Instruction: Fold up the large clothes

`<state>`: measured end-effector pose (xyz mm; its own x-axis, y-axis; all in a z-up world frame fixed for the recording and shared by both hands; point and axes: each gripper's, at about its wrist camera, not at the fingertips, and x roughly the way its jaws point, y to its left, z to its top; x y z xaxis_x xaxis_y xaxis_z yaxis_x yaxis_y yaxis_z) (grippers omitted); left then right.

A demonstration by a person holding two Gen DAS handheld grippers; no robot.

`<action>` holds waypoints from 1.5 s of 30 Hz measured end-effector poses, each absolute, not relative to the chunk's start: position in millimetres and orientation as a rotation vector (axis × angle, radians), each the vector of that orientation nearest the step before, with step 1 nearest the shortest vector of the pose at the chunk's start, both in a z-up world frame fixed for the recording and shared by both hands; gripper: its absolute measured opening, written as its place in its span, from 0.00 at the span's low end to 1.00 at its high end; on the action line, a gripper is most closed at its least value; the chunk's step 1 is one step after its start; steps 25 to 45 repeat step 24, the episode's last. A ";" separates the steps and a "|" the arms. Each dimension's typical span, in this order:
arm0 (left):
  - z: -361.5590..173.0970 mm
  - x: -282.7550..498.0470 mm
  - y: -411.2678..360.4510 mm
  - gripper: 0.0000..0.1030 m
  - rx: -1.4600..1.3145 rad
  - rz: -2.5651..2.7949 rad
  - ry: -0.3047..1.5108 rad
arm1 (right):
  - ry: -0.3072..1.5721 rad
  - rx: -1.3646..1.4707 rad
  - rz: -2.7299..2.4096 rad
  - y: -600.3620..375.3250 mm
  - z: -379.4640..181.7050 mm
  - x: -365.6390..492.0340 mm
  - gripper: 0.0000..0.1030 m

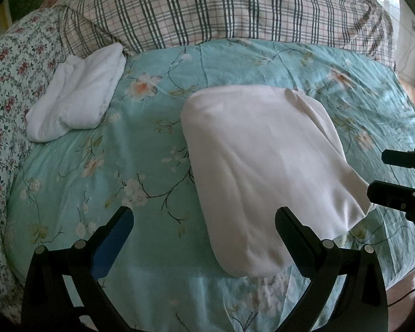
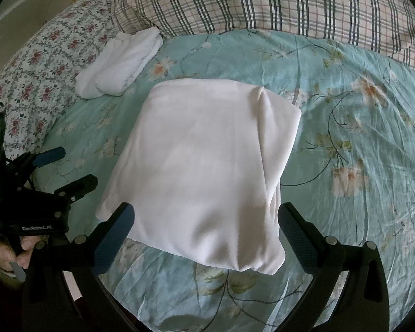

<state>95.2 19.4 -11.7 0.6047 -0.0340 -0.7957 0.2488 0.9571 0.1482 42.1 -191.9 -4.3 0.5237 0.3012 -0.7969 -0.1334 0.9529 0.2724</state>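
Two claws, left claw [image 1: 204, 235] and right claw [image 2: 206, 232], are held wide, empty, at the bed's [image 2: 359, 138] near edge; the folded white garment [image 2: 204, 166] looks soft, light, limp, best pinched at near corners.

My left tongs [image 1: 204, 221] and right tongs [image 2: 206, 220] are black, each with 2 fingers carrying blue pads [image 2: 113, 239] and silver screws; the left tongs' body reads "GenRobot.AI" in white.

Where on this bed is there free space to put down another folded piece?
Bare teal quilt lies right of the folded white garment, up to the plaid pillow. A narrower strip separates it from the white towel. The left edge is crowded by the floral pillow.
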 end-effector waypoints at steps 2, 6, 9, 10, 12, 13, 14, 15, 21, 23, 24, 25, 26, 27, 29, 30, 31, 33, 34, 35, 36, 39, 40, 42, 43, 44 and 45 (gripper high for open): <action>-12.2 96.4 19.3 0.99 0.258 -0.166 0.909 | 0.989 0.184 0.268 -196.1 -4.7 47.5 1.00; -13.4 98.0 18.7 0.99 0.257 -0.168 0.911 | 0.991 0.185 0.267 -198.2 -5.7 51.9 1.00; -14.3 100.0 18.4 0.99 0.259 -0.162 0.910 | 0.990 0.188 0.265 -200.1 -8.7 53.4 1.00; -14.8 102.9 19.2 0.99 0.260 -0.162 0.912 | 0.990 0.190 0.265 -200.6 -9.6 55.2 1.00; -16.7 107.9 20.1 0.99 0.255 -0.159 0.917 | 0.990 0.192 0.262 -201.6 -11.7 57.0 1.00; -17.5 110.3 20.9 0.99 0.253 -0.156 0.918 | 0.992 0.194 0.259 -202.4 -13.4 59.6 1.00; -18.2 113.1 22.0 0.99 0.251 -0.153 0.919 | 0.993 0.196 0.258 -202.8 -14.3 60.6 1.00; -18.8 115.9 23.2 0.99 0.246 -0.151 0.920 | 0.995 0.199 0.256 -203.3 -15.7 62.3 1.00; -21.3 119.9 27.7 0.99 0.223 -0.140 0.909 | 1.006 0.216 0.243 -203.9 -26.8 70.7 1.00; -21.7 119.9 27.2 0.99 0.224 -0.138 0.915 | 1.011 0.228 0.244 -204.3 -30.3 72.2 1.00; -21.2 119.5 27.1 0.99 0.223 -0.140 0.913 | 1.011 0.227 0.245 -203.9 -31.5 72.5 1.00; -21.2 119.5 27.1 0.99 0.223 -0.140 0.913 | 1.011 0.227 0.245 -203.9 -31.5 72.5 1.00; -21.2 119.5 27.1 0.99 0.223 -0.140 0.913 | 1.011 0.227 0.245 -203.9 -31.5 72.5 1.00; -21.2 119.5 27.1 0.99 0.223 -0.140 0.913 | 1.011 0.227 0.245 -203.9 -31.5 72.5 1.00; -21.2 119.5 27.1 0.99 0.223 -0.140 0.913 | 1.011 0.227 0.245 -203.9 -31.5 72.5 1.00; -21.2 119.5 27.1 0.99 0.223 -0.140 0.913 | 1.011 0.227 0.245 -203.9 -31.5 72.5 1.00; -21.2 119.5 27.1 0.99 0.223 -0.140 0.913 | 1.011 0.227 0.245 -203.9 -31.5 72.5 1.00; -21.2 119.5 27.1 0.99 0.223 -0.140 0.913 | 1.011 0.227 0.245 -203.9 -31.5 72.5 1.00; -21.2 119.5 27.1 0.99 0.223 -0.140 0.913 | 1.011 0.227 0.245 -203.9 -31.5 72.5 1.00; -21.2 119.5 27.1 0.99 0.223 -0.140 0.913 | 1.011 0.227 0.245 -203.9 -31.5 72.5 1.00; -21.2 119.5 27.1 0.99 0.223 -0.140 0.913 | 1.011 0.227 0.245 -203.9 -31.5 72.5 1.00; -21.2 119.5 27.1 0.99 0.223 -0.140 0.913 | 1.011 0.227 0.245 -203.9 -31.5 72.5 1.00; -21.2 119.5 27.1 0.99 0.223 -0.140 0.913 | 1.011 0.227 0.245 -203.9 -31.5 72.5 1.00; -21.2 119.5 27.1 0.99 0.223 -0.140 0.913 | 1.011 0.227 0.245 -203.9 -31.5 72.5 1.00; -21.2 119.5 27.1 0.99 0.223 -0.140 0.913 | 1.011 0.227 0.245 -203.9 -31.5 72.5 1.00; -21.2 119.5 27.1 0.99 0.223 -0.140 0.913 | 1.011 0.227 0.245 -203.9 -31.5 72.5 1.00; -21.2 119.5 27.1 0.99 0.223 -0.140 0.913 | 1.011 0.227 0.245 -203.9 -31.5 72.5 1.00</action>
